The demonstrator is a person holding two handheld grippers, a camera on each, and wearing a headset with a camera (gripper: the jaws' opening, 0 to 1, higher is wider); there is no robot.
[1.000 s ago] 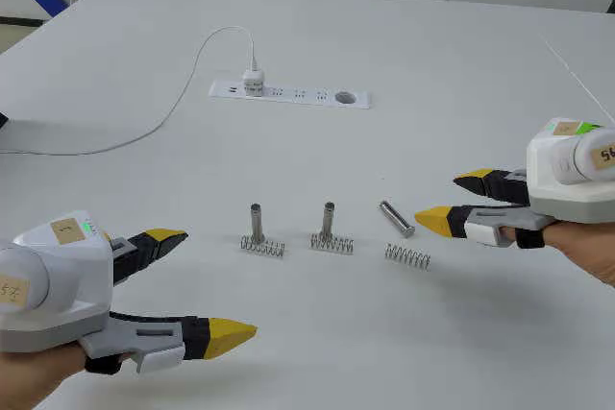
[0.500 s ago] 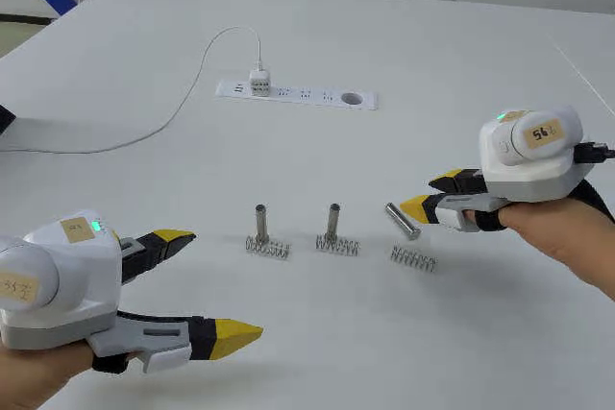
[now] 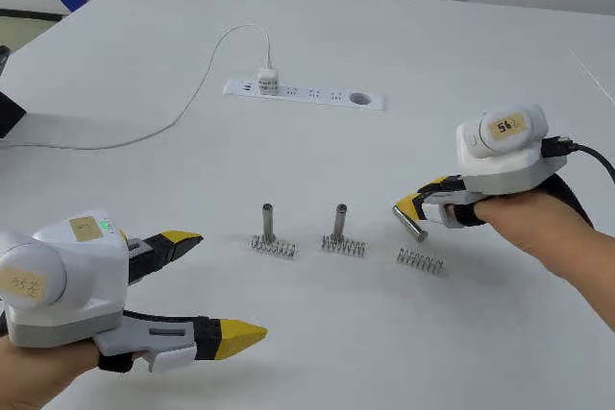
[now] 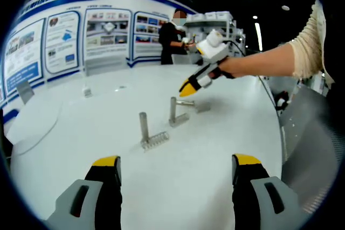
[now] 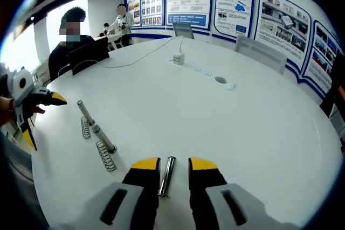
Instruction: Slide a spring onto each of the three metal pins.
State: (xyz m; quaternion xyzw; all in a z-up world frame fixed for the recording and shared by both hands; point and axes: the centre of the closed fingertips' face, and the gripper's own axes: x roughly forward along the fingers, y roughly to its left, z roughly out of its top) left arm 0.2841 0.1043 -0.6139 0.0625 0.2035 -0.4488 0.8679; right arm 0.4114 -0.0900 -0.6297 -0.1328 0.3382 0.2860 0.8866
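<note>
The fallen pin (image 3: 410, 223), lying on the worktop (image 3: 404, 55) right of the middle pin (image 3: 339, 220), is straddled by the narrowly parted right gripper (image 3: 411, 206), probably for standing it up beside its spring (image 3: 420, 260), while the left gripper (image 3: 229, 284) is held wide apart at near left.

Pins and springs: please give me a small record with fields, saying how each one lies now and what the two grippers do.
left pin: upright
left spring: lies flat at the left pin's base, not on it
middle pin: upright
middle spring: lies flat at the middle pin's base
right pin: lies flat on the table
right spring: lies flat near the right pin
right gripper: jaws on either side of the right pin, not fully shut
left gripper: open, holds nothing
springs on pins: none
</note>
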